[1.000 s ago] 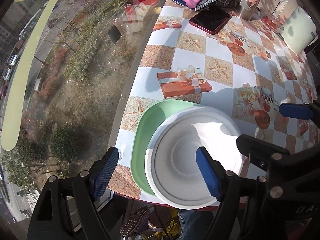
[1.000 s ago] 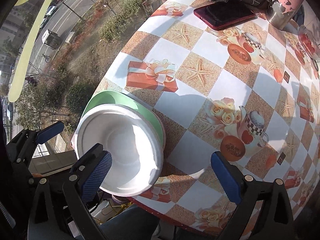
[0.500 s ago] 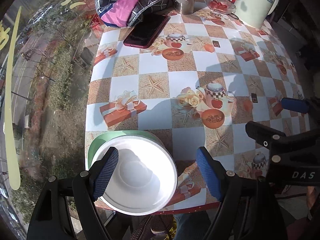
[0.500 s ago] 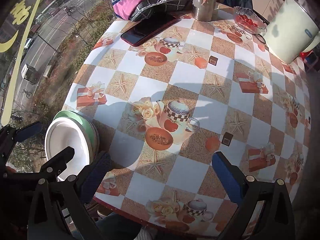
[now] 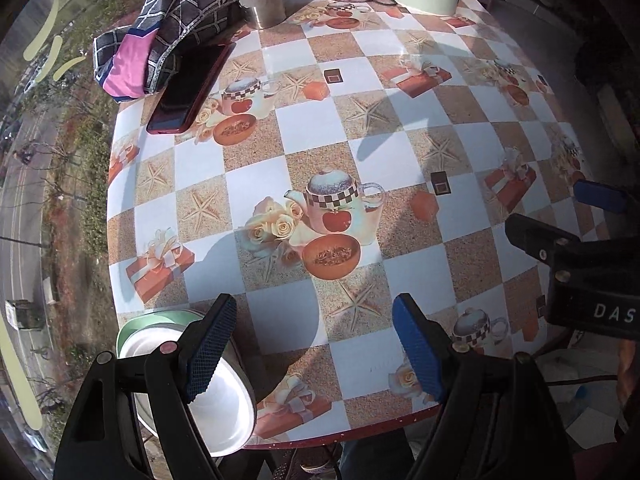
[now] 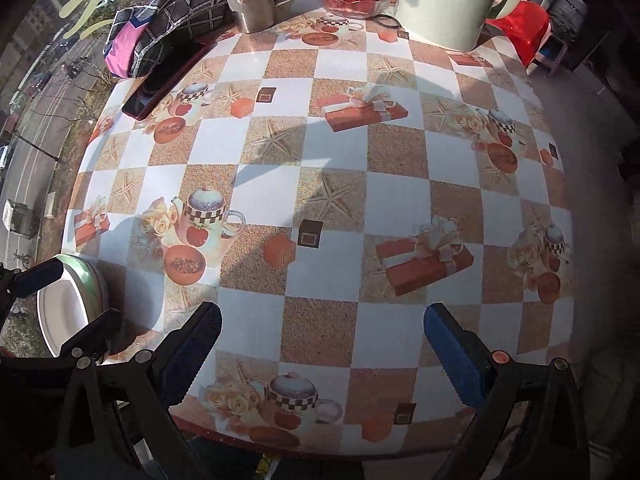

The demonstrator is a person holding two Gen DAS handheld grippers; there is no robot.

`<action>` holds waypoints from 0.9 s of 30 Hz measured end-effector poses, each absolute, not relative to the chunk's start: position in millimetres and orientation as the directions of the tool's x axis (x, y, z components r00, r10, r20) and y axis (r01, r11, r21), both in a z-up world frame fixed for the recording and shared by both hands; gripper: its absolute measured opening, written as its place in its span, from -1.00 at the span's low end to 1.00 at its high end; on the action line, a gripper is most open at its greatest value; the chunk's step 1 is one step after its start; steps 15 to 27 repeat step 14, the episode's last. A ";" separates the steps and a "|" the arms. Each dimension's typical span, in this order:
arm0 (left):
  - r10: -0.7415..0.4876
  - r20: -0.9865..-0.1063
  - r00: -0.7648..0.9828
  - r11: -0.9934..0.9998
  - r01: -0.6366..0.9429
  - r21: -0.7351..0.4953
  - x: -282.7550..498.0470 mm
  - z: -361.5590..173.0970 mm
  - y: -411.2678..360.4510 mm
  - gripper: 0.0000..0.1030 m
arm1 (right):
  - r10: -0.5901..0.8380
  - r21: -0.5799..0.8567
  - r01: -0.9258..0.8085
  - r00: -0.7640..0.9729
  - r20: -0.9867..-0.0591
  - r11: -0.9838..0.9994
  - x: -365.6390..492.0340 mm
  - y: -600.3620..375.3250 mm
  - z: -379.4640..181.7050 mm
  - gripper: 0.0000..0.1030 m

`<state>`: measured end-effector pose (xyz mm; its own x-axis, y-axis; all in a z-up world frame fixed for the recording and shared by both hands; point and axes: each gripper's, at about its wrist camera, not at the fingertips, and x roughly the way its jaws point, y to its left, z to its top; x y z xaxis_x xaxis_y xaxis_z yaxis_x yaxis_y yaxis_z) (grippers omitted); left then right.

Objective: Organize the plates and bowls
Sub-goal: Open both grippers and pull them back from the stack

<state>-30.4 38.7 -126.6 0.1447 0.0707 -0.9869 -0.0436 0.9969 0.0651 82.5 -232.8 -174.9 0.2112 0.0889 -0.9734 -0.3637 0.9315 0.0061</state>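
At the table's [image 5: 400, 128] near left edge we see the white bowl [image 5: 224, 404] nested in the green plate [image 5: 132, 326], partly behind our left gripper's [image 5: 314, 346] left finger. Both the left gripper and the right gripper [image 6: 322, 348] stand wide open, holding nothing.

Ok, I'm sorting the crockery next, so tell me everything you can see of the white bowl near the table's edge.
The round white bowl looks smooth and matte, perhaps foam or plastic, with a shallow well and a raised rim. It sits upright and empty inside a pale green plate, whose rim shows behind it. The pair rests at the near-left corner of the table with the checked, patterned cloth, overhanging its edge slightly. The left claw hangs open above; one finger hides part of the bowl. Nothing grips it.
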 end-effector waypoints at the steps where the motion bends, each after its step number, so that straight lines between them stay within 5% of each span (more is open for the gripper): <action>1: 0.071 -0.987 0.142 0.997 -0.041 0.066 -27.3 -127.8 34.5 0.61 | 0.086 0.005 -0.358 0.211 -0.974 0.934 85.0 -237.3 -175.6 0.97; 27: 0.041 -0.983 0.176 0.999 -0.039 0.034 25.7 -136.2 -16.0 0.61 | 0.071 0.006 -0.297 0.207 -0.976 0.955 126.5 -295.2 -185.6 0.97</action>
